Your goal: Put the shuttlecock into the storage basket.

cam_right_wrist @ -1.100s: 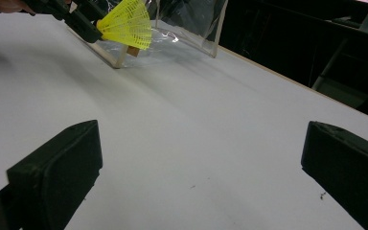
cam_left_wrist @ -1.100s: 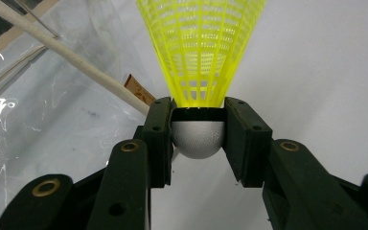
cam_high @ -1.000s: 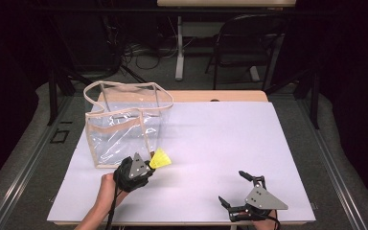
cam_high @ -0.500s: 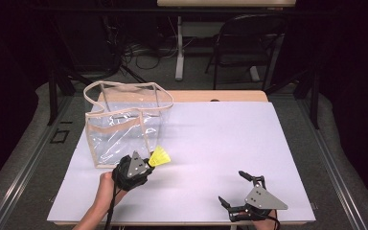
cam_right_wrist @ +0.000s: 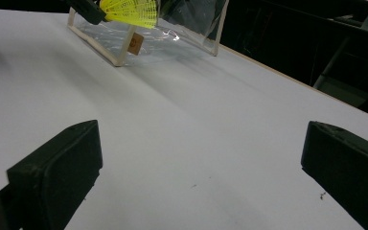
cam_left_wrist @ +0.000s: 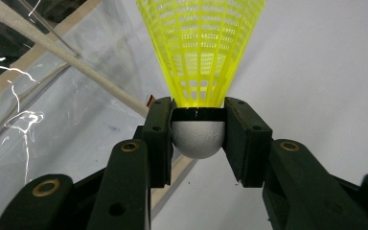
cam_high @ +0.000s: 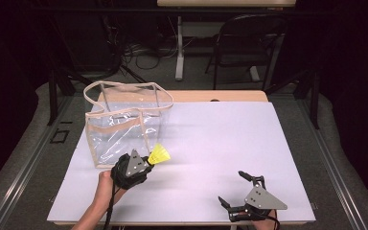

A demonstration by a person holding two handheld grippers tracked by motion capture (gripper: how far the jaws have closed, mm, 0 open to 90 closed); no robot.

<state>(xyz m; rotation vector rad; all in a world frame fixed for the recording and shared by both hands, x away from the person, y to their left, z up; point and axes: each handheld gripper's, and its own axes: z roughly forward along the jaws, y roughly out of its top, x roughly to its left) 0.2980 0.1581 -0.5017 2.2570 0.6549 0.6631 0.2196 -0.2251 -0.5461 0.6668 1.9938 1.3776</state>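
Left hand-held gripper (cam_high: 146,163) pinching shuttlecock (cam_high: 159,155) by cork, lower left of frame, beside clear bag (cam_high: 124,122). Right hand-held gripper (cam_high: 237,189) spread, idle on worktop (cam_high: 230,139). Likely bagging: lift above rim, keep pinch firm.

Left tongs (cam_high: 146,160) clamped, right tongs (cam_high: 234,189) spread wide.

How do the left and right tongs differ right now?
The left tongs are shut on the shuttlecock, gripping its white cork; the right tongs are wide open with nothing between them. The left sit beside the clear bag; the right sit near the table's front edge. Both are black and hand-held.
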